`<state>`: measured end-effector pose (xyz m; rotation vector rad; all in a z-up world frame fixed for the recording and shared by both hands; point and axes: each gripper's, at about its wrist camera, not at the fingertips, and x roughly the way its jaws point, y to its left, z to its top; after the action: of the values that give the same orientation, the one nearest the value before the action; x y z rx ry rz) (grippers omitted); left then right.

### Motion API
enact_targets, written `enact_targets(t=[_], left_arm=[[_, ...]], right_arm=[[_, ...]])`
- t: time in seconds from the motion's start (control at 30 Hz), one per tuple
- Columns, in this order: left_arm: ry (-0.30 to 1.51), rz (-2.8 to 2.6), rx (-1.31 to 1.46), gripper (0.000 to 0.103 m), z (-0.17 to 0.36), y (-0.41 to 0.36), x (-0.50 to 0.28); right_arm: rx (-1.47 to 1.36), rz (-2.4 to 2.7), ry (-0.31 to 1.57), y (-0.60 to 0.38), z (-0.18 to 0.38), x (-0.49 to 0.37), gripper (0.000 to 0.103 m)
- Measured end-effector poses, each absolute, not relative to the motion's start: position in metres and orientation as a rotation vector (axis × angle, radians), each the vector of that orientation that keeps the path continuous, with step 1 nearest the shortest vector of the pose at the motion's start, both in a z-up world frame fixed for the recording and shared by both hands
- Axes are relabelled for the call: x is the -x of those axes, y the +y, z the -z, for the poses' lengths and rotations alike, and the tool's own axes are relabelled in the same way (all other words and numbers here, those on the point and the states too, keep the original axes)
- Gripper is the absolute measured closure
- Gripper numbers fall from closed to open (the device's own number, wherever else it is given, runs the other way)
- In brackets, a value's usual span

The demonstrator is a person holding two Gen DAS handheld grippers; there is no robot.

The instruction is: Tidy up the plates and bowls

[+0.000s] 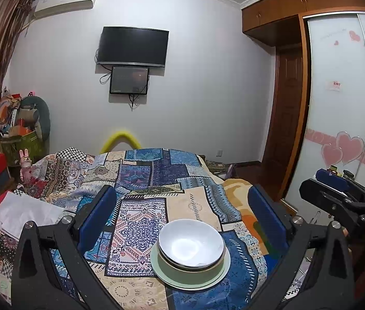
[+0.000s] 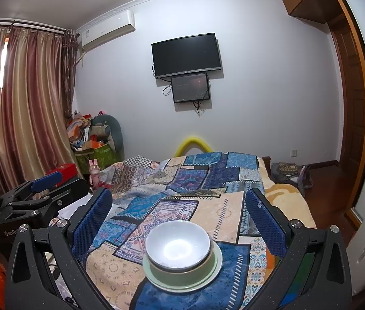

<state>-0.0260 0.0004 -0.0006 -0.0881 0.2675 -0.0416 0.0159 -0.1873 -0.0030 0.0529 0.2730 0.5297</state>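
Note:
A white bowl (image 1: 191, 244) sits nested in a green bowl (image 1: 172, 264), which stands on a pale green plate (image 1: 182, 280) on the patchwork bedspread. The same stack shows in the right wrist view: white bowl (image 2: 178, 245), green bowl (image 2: 182, 275), plate (image 2: 217, 261). My left gripper (image 1: 182, 206) is open and empty, its blue pads wide apart, behind and above the stack. My right gripper (image 2: 179, 206) is open and empty, also behind the stack. Each gripper shows in the other's view: the right one (image 1: 337, 188) and the left one (image 2: 42, 183).
The patchwork bedspread (image 1: 156, 180) covers the bed. White folded cloth (image 1: 24, 214) lies at its left edge. Boxes and clutter (image 1: 16, 124) stand in the left corner. A wardrobe with sliding doors (image 1: 342, 103) is on the right.

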Motion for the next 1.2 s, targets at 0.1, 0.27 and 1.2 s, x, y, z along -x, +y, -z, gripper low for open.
enact_targets(t=[0.1,0.27,1.2], left_arm=[[0.270,0.045,0.087,0.000,0.0019,-0.0011,0.0252],[0.268,0.048,0.082,0.000,0.0025,-0.0015,0.0255],[0.276,0.057,0.096,0.000,0.0002,0.0013,0.0223]], right_arm=[[-0.053,-0.530,0.273,-0.1874,0.0029,-0.0161,0.000],[-0.053,-0.530,0.270,-0.1875,0.0028,-0.0153,0.000],[-0.050,-0.533,0.276,-0.1847,0.0038,-0.0159,0.000]])
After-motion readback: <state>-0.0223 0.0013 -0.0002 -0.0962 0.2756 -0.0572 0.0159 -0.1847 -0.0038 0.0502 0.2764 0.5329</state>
